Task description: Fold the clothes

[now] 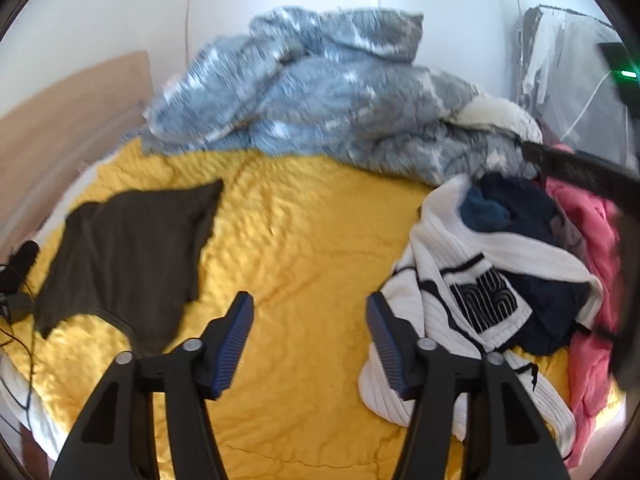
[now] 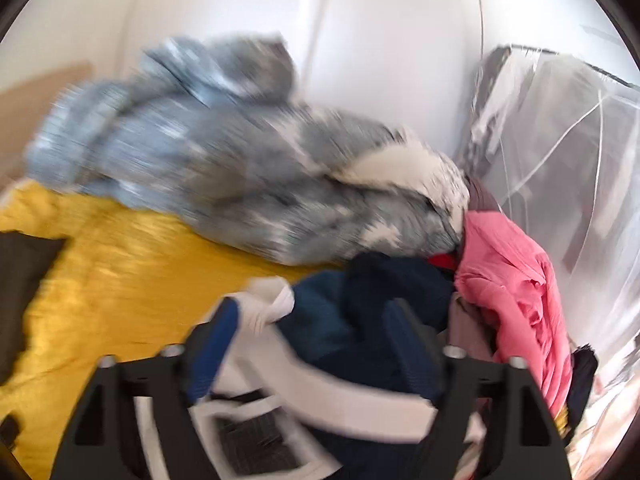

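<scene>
Yellow bedspread as ground, white wall behind. Dark garment lying flat on left part of bedspread. Heap of clothes on right part: white, navy, pink. Blue-grey duvet bunched at far edge of bedspread. Left gripper: jaws apart, nothing between, above bare bedspread. Right gripper: jaws wide apart, above heap; contact with clothes not discernible through blur.

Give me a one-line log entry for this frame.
left gripper: open, empty | right gripper: open over clothes pile | dark garment: flat on yellow bedspread
</scene>
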Tool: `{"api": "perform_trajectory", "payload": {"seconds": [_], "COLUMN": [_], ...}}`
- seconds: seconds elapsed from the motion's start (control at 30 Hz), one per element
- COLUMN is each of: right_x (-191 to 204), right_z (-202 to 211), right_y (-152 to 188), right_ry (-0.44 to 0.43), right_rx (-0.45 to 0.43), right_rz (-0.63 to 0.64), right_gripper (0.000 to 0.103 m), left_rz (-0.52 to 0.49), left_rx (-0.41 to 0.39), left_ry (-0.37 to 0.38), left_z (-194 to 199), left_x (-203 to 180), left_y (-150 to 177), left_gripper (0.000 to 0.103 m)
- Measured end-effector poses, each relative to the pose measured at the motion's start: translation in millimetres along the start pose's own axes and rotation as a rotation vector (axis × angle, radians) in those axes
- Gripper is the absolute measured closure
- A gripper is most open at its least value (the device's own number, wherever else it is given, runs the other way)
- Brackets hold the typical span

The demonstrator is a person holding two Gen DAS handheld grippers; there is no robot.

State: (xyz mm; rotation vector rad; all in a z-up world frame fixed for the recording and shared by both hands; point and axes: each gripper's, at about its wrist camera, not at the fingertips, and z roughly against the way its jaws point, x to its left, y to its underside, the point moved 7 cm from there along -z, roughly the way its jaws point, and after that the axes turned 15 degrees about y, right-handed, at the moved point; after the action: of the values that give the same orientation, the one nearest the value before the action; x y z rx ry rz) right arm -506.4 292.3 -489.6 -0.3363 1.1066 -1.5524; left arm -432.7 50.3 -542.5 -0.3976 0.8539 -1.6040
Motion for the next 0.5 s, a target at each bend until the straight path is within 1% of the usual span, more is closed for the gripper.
{"api": "perform_trajectory", "payload": {"seconds": [0.03, 0.1, 0.17, 0.3, 0.4, 0.5], "right_x": [8.4, 27.2, 44.1, 71.9, 82.8, 88.7], "right_z": [19.6, 52.4, 73.2, 100.5, 111.6, 117.4], "right_y": [0.6, 2.3, 3.4, 7.9, 10.7, 14.7], "right_ry": [-0.025, -0.068, -0.084, -0.113, -0.130, -0.137], "right_rx": [-0.019, -0.035, -0.038, -0.045, -0.039, -0.029], "right_rz": [-0.008, -0.006, 0.011, 0.029, 0.020, 0.013], "right_gripper": [0.016, 0.015, 0.015, 0.015, 0.015, 0.015], "left_rz": [-0.006, -0.020, -0.030, -0.023, -0.025, -0.049], "left_rx": [-0.015, -0.046, -0.073, -0.089, -0.111, -0.111], "left_ry": [-0.013, -0.051, -0.085, -0.107, -0.113, -0.125], "left_z": [6.2, 19.7, 33.2, 49.3, 57.9, 61.8], "left_x": [1.6, 6.1, 11.1, 21.5, 27.5, 30.0], "left_y": [-3.7, -11.1, -18.1, -26.6, -30.9, -32.4], "left_gripper": [0.034, 0.030, 0.029, 0.026, 0.023, 0.022]}}
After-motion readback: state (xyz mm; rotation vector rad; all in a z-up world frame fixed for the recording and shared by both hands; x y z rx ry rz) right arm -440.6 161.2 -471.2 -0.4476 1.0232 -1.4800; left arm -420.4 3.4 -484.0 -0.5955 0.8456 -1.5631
